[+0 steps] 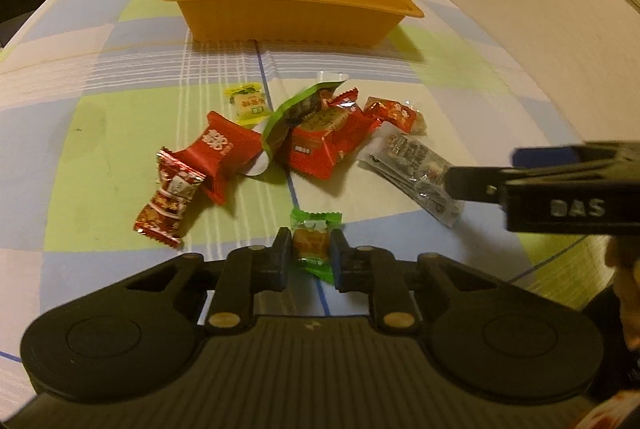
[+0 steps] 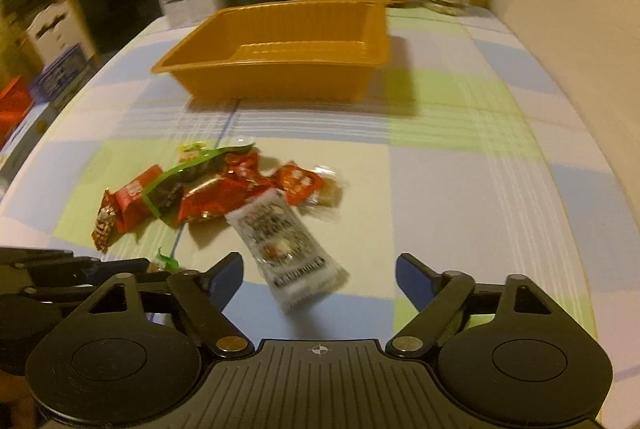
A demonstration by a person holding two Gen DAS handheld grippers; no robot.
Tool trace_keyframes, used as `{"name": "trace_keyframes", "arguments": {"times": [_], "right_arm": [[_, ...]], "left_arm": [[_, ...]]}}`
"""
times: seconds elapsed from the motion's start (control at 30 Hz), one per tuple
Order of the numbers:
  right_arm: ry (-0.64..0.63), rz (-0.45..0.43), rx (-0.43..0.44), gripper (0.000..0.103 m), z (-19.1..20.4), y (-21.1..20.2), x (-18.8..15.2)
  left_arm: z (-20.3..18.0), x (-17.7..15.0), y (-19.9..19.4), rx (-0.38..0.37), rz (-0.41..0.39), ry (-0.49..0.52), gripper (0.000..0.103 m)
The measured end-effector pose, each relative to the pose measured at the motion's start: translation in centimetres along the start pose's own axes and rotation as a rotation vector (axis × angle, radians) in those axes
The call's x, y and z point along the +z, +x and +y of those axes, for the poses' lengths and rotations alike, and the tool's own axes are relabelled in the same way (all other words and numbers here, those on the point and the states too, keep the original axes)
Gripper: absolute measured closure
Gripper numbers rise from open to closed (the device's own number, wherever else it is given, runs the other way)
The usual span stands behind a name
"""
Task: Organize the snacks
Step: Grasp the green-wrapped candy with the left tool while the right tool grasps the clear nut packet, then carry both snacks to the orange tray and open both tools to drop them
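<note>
My left gripper [image 1: 310, 255] had its jaws pinched on a small green-wrapped candy [image 1: 313, 244], the pads pressing the wrapper from both sides while the sweet lay on the checked tablecloth [image 1: 80, 133]. My right gripper [image 2: 320, 275] stood with its jaws wide, nothing pressed between them; the clear packet with dark print [image 2: 286, 249] lay on the cloth between and just ahead of its fingers.

The rest of the snacks sat in a loose heap near the middle of the table: a red boxed sweet [image 1: 224, 153], a red-wrapped candy [image 1: 168, 195] touching it, a green-edged pouch [image 1: 296, 109] leaning over a red packet [image 1: 324, 145], a yellow-green sweet [image 1: 246, 101] and another red-wrapped piece [image 1: 394, 113]. The orange tray [image 1: 288, 17], where I judged everything belonged, stood beyond the heap and looked empty from both views.

My worry was the left grip: the pads held mostly crinkled wrapper, so the candy could slide or twist out on the lift if the hold sat on the loose end and not the body. On the right, the flat packet lay angled across the jaws; closing there might only pinch a corner or push it along the cloth. The two grippers were also close together, so they could knock into each other.
</note>
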State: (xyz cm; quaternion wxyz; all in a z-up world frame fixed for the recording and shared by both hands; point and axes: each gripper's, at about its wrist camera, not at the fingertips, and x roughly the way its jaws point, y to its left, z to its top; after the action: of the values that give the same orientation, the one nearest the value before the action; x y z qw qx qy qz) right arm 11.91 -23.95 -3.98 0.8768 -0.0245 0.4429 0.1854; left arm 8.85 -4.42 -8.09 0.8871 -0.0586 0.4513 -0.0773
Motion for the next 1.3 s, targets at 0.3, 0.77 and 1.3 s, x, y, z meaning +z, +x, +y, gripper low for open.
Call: {"name": "trace_keyframes", "arguments": {"times": [0.3, 0.77, 1.3], "right_arm": [[-0.194, 0.065, 0.051, 0.042, 2.0, 3.7, 1.0], [-0.026, 0.05, 0.048, 0.062, 2.4, 0.4, -1.1], [-0.019, 0.079, 0.028, 0.065, 3.4, -0.3, -2.1]], "left_arm": [[1.3, 0.3, -1.3, 0.004, -0.012, -0.012, 0.085], [1.7, 0.8, -3.6, 0.004, -0.038, -0.012, 0.085], [2.1, 1.0, -5.8, 0.006, -0.073, -0.027, 0.085]]}}
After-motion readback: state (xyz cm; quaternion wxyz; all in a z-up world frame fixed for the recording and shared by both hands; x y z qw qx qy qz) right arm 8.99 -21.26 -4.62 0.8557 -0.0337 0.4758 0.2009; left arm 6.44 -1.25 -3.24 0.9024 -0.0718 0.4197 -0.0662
